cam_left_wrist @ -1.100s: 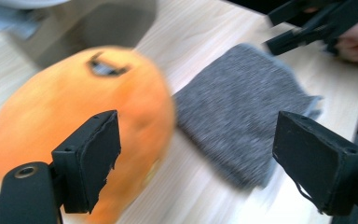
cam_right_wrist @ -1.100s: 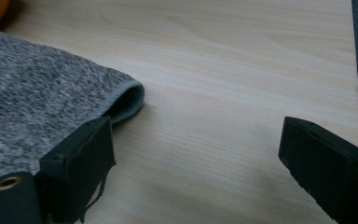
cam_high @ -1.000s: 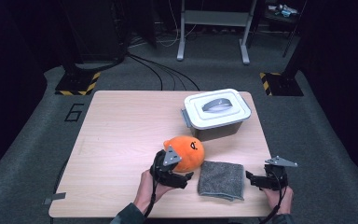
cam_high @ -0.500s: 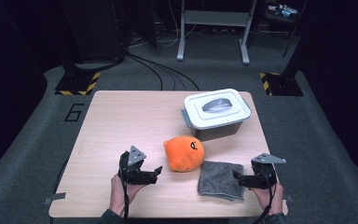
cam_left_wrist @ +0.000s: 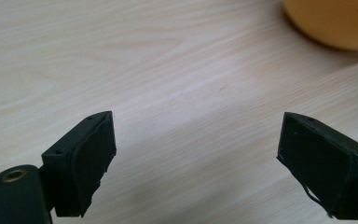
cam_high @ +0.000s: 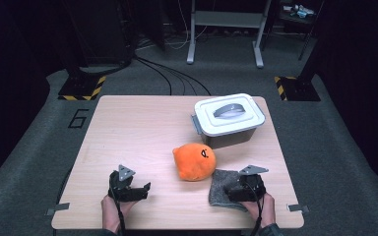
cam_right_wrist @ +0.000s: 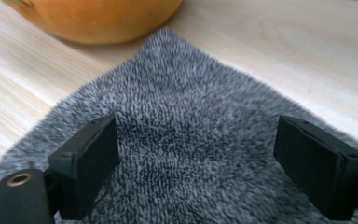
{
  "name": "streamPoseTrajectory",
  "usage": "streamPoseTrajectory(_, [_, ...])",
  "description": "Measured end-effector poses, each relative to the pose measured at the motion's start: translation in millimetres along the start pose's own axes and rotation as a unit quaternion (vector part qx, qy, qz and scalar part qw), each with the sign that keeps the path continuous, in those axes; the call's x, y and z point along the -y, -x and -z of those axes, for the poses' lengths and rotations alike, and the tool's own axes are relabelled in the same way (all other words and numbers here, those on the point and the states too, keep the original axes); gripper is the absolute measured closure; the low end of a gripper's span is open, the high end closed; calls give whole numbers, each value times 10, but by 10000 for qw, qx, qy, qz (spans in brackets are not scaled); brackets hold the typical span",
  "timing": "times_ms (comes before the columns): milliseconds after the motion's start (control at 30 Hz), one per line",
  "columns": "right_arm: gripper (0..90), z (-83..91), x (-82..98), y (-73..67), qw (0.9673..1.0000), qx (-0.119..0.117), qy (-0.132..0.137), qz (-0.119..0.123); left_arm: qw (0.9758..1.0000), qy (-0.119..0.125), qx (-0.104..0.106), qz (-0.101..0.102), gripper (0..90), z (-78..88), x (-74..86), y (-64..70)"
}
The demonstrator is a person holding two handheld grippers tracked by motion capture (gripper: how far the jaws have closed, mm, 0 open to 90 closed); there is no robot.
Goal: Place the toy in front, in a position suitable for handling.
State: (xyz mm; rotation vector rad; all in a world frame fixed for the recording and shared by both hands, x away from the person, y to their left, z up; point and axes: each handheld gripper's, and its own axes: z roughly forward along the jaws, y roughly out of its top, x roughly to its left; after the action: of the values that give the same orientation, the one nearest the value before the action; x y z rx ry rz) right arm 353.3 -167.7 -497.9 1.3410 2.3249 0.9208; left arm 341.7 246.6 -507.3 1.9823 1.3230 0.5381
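Note:
A grey fuzzy cloth (cam_high: 220,183) lies flat near the table's front right, touching a round orange plush toy (cam_high: 194,161). My right gripper (cam_high: 230,192) hovers low over the cloth (cam_right_wrist: 191,116), jaws spread wide on either side of it. They have just been closing a little, and the pads press on nothing. The plush (cam_right_wrist: 98,18) sits just beyond. My left gripper (cam_high: 145,190) rests low at the front left, jaws open over bare wood (cam_left_wrist: 196,163). The plush (cam_left_wrist: 335,23) shows at the upper right of the left gripper view.
A white lidded box with a grey handle (cam_high: 230,117) stands at the back right of the wooden table (cam_high: 128,128). Dark floor, cables and a stand's legs lie beyond the far edge.
My left gripper has drawn away from the plush, moving left and down toward the table's front. The right gripper has slid left from beside the cloth to over it.

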Motion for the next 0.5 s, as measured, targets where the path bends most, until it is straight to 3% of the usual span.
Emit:
streamPoseTrajectory(133, [172, -118, 51, 1, 9998, 92, -194, 57, 9998, -81, -131, 122, 114, -73, 101, -62])
streamPoseTrajectory(267, [217, -134, 76, -10, 9996, 193, -179, 120, 9996, -62, -239, 143, 115, -113, 170, -88])
streamPoseTrajectory(367, [284, -125, 85, -6, 9996, 198, -132, 173, 9996, -49, -263, 123, 114, -117, 177, -91])
streamPoseTrajectory(400, [333, -112, 92, -9, 9996, 196, -148, 101, 9994, -1, -342, 104, 114, -125, 186, -81])
streamPoseTrajectory(500, [450, -91, 113, 15, 9997, 199, -20, 103, 9995, 26, -316, 95, 112, -128, 192, -85])
